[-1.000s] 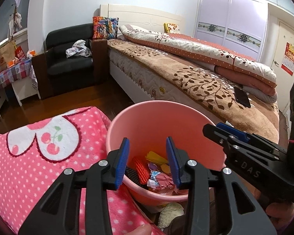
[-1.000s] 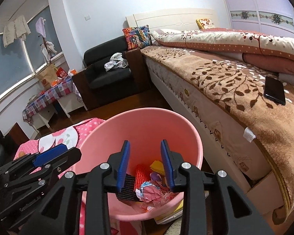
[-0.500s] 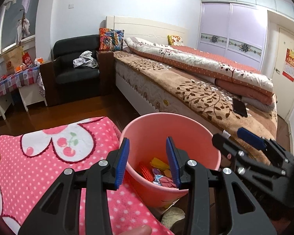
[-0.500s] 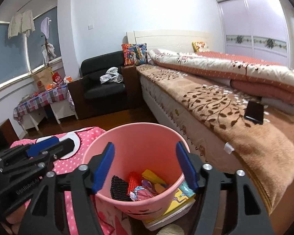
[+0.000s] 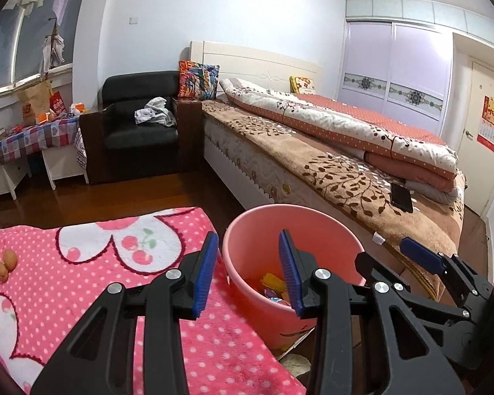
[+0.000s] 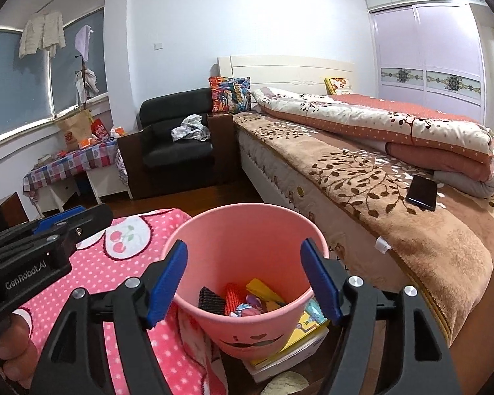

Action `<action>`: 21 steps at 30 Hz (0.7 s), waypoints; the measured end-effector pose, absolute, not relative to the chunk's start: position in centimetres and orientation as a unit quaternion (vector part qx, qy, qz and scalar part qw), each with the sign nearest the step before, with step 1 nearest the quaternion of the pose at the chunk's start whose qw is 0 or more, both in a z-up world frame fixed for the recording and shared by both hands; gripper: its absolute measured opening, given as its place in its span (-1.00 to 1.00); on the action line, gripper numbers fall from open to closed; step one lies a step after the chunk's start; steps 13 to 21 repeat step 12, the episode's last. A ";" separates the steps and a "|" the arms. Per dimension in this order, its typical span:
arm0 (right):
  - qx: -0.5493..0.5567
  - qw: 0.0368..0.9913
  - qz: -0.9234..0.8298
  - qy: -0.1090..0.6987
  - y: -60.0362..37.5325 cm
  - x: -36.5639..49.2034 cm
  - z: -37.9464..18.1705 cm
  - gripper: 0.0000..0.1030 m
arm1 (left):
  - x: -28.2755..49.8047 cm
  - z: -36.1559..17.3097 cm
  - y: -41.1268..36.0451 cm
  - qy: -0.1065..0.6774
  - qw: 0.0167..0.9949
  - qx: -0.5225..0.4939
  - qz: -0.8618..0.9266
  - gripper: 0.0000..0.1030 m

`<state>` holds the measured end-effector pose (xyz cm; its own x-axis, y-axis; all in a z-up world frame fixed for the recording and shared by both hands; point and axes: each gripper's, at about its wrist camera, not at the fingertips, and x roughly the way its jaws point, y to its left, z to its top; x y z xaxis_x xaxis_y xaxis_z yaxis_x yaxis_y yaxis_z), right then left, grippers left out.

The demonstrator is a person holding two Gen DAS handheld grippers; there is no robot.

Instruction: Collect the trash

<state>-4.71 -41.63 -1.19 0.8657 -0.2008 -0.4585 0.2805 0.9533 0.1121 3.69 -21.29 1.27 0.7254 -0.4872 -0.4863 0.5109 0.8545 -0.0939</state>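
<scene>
Both grippers hang above the pink bucket (image 6: 247,230) with nothing between their blue pads. At lower centre of its own view, the right gripper (image 6: 243,279) is spread wide, its pads level with the two sides of the bucket's rim. The left gripper (image 5: 247,271) is parted more narrowly.

Trash (image 6: 243,299) lies in the bucket's bottom: a black mesh piece, an orange-red one, yellow scraps and crumpled wrappers (in the left view a pad and the near wall hide most of it). The bucket stands on a stack of books (image 6: 299,335), largely hidden beneath it, just beside the pink dotted blanket (image 5: 82,279). Two small brown round things (image 5: 6,263) sit at that blanket's left edge; what they are is unclear. A dark phone (image 6: 423,192) lies on the bed at right.

Half a second ago the right gripper was already wide; a second ago it was narrow. Since then both cameras have risen, and the bucket looks smaller.
</scene>
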 end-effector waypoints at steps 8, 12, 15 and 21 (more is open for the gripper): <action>0.082 0.963 -0.123 0.224 -40.6 -5.1 -0.4 0.36 | 3.3 1.6 -20.6 0.252 0.932 0.031 -0.258 -0.25; 0.078 0.964 -0.120 0.225 -40.2 -5.2 -0.2 0.36 | 3.2 1.7 -20.4 0.251 0.933 0.030 -0.255 -0.25; 0.078 0.964 -0.120 0.225 -40.2 -5.2 -0.2 0.36 | 3.2 1.7 -20.4 0.251 0.933 0.030 -0.255 -0.25; 0.078 0.964 -0.120 0.225 -40.2 -5.2 -0.2 0.36 | 3.2 1.7 -20.4 0.251 0.933 0.030 -0.255 -0.25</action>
